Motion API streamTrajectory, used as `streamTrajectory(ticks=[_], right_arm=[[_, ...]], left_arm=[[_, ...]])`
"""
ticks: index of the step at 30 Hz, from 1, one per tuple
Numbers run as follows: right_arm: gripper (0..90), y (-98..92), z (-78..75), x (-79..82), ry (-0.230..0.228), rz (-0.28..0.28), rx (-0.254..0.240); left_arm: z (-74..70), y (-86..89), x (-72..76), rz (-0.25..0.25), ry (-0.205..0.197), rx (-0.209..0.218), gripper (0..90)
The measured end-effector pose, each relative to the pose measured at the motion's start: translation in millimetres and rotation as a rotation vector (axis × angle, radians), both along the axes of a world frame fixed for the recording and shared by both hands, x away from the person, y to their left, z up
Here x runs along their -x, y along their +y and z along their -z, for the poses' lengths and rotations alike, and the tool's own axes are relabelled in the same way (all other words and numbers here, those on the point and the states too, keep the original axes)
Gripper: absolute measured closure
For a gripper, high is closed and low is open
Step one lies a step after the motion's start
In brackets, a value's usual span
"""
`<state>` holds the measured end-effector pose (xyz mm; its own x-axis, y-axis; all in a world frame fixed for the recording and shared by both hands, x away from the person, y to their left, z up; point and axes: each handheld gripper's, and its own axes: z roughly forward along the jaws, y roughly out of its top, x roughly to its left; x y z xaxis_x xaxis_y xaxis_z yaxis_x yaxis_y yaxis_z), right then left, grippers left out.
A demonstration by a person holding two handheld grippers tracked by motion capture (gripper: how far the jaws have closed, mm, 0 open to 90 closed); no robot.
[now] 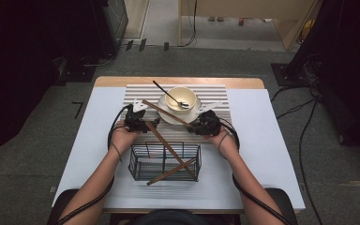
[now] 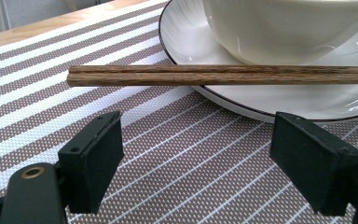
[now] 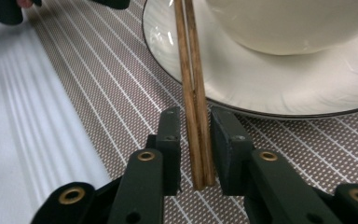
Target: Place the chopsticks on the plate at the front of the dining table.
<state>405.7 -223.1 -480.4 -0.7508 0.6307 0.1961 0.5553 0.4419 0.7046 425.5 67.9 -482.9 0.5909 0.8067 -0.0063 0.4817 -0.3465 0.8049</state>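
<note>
Since my right hand-held gripper [image 3: 196, 149] clamps the chopsticks [image 3: 193, 93] near their end at five o'clock of the plate [image 3: 261, 88] — thin, stiff, light, slippery — my left [image 2: 196, 163] gapes empty.

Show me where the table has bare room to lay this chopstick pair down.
Bare white tabletop lies right of the striped placemat, and left of it too. The middle is crowded: white plate, cream bowl, black wire basket.

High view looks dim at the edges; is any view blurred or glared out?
High view: dark sides, table evenly lit, small things soft. Left gripper view: sharp chopsticks, mild glints on the plate. Right gripper view: crisp on the right gripper, bright sheen on the plate, bowl slightly washed out.
</note>
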Motion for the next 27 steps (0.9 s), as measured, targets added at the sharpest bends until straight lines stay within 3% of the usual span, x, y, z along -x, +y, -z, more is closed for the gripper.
streamTrajectory(ticks=[5, 11, 12, 17, 27], right_arm=[[71.5, -4.8, -1.9, 4.9, -0.017, 0.007, 0.004], [78.5, -8.7, -2.6, 7.9, 0.002, 0.031, 0.016], [79.7, -8.3, -2.2, 7.9, 0.019, 0.034, 0.017], [81.5, -2.7, -3.4, 7.9, 0.014, 0.022, 0.019], [81.7, 5.5, -1.2, 5.6, 0.019, 0.063, 0.012]], left_arm=[[-0.7, 1.4, -0.6, -0.005, 0.003, 0.004, 17.8], [-0.8, 3.7, -2.2, -0.013, 0.008, 0.018, 17.8], [-1.0, 4.0, -2.4, -0.014, 0.008, 0.021, 17.8], [-1.0, 4.8, -3.7, -0.015, 0.008, 0.033, 17.8], [0.5, 2.2, -7.1, -0.010, 0.018, 0.045, 17.8]])
